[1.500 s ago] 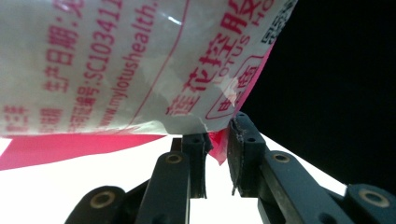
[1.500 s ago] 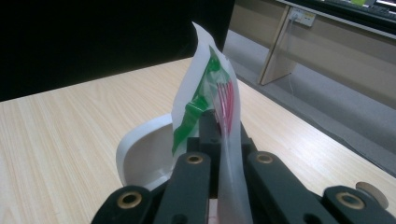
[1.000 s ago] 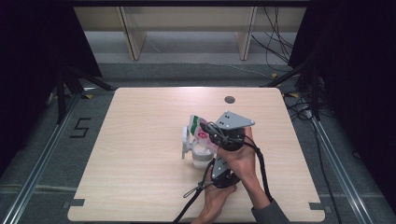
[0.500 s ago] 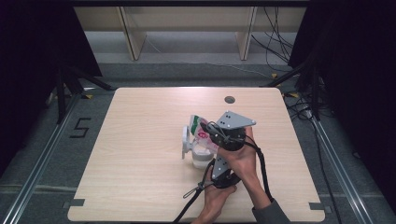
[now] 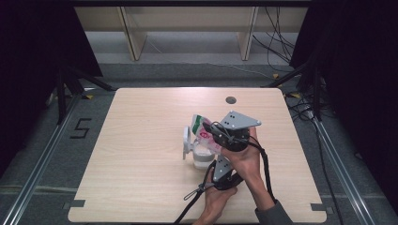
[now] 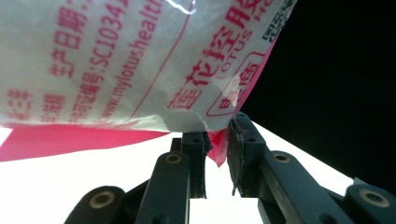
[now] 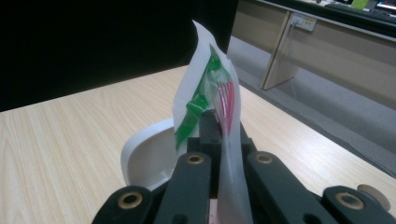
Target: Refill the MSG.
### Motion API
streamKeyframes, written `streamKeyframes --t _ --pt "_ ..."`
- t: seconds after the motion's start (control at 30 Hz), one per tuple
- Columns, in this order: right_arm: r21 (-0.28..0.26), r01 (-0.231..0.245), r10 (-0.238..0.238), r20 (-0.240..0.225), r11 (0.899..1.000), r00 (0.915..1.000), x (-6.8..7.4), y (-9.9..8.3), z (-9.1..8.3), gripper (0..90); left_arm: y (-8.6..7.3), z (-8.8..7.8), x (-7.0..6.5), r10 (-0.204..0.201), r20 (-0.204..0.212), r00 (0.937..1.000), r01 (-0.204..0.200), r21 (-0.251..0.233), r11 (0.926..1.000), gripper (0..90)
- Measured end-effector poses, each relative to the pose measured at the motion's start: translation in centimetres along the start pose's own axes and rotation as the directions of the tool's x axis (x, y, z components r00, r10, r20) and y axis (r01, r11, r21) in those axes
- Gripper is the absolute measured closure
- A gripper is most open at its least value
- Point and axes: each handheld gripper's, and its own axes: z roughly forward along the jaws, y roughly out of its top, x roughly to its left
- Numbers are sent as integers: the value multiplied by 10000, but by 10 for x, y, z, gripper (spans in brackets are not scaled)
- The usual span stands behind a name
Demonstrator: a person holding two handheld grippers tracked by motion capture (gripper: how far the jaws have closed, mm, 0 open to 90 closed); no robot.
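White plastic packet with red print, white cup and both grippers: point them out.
White plastic packet with red print [image 6: 116, 60], left gripper view, printed face.
White cup [image 7: 144, 156], right gripper view, inner wall.
Right gripper [image 7: 219, 126], right gripper view, clamped fingertips.
Left gripper [image 6: 217, 140], left gripper view, fingertips at packet corner.

Pale wood table [image 5: 141, 140] on grey floor [image 5: 187, 70]; wooden shelf legs [image 5: 133, 33] behind; dark surroundings.

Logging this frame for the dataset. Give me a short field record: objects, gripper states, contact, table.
held object: white plastic sachet with pink and green print, held above the cup
container: white cup with open hinged lid, standing on the table
left gripper: jaws pinch a lower corner of the sachet
right gripper: jaws shut on the sachet edge
hands: both low at the table's near right, close together
surface: light wooden table
other: small dark round hole near the table's far edge
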Motion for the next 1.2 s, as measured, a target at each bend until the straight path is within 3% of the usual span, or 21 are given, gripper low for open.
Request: streamKeyframes --t 0.2,0.23,0.47,0.5,0.57,0.6,0.63,0.67,0.77,0.8,1.03,1.17,1.2 --pt "-270 -338 338 -11 9991 9994 -5 0 -6 900 -1 -1 0 62 -25 10000 -62 55 10000 770" --pt "-290 -455 454 -38 9985 9990 -5 0 -7 900 -2 0 -2 -273 22 9996 273 -261 9993 769" --pt "-418 -835 825 -255 9956 9963 -8 -4 -12 900 -5 -5 2 -207 40 9998 206 192 9996 759" --pt "-462 -666 649 -376 9967 9972 -11 -5 -12 900 -5 -6 3 -158 17 9999 158 232 9996 758" --pt "-533 -961 949 -235 9939 9952 -11 -6 -15 900 -7 -7 4 -150 55 9999 147 411 9990 751" --pt "-599 -627 619 -157 9962 9980 -13 -7 -16 900 -7 -7 4 -181 63 9998 178 436 9989 743" --pt "-416 -724 709 -369 9965 9968 -14 -8 -18 900 -8 -7 4 -193 85 9998 189 492 9986 736" --pt "-437 -968 955 -308 9943 9950 -13 -8 -19 900 -9 -8 4 -151 111 9998 145 549 9984 731" --pt "-639 -1128 1105 -379 9916 9932 -19 -12 -23 900 -8 -9 4 -115 239 9996 96 776 9969 711" --pt "-460 -1295 1275 -435 9905 9909 -19 -12 -25 900 -8 -8 4 -134 417 9990 99 835 9965 703" --pt "-724 -1183 1178 -107 9903 9930 -29 -18 -39 900 -8 -11 6 27 518 9987 -95 1306 9914 642" --pt "-782 -1714 1699 -254 9821 9851 -34 -27 -52 900 -11 -14 9 -9 448 9990 -57 1481 9890 609" --pt "-863 -1599 1587 -213 9833 9871 -37 -29 -54 900 -11 -16 10 -64 441 9990 -5 1548 9879 605"
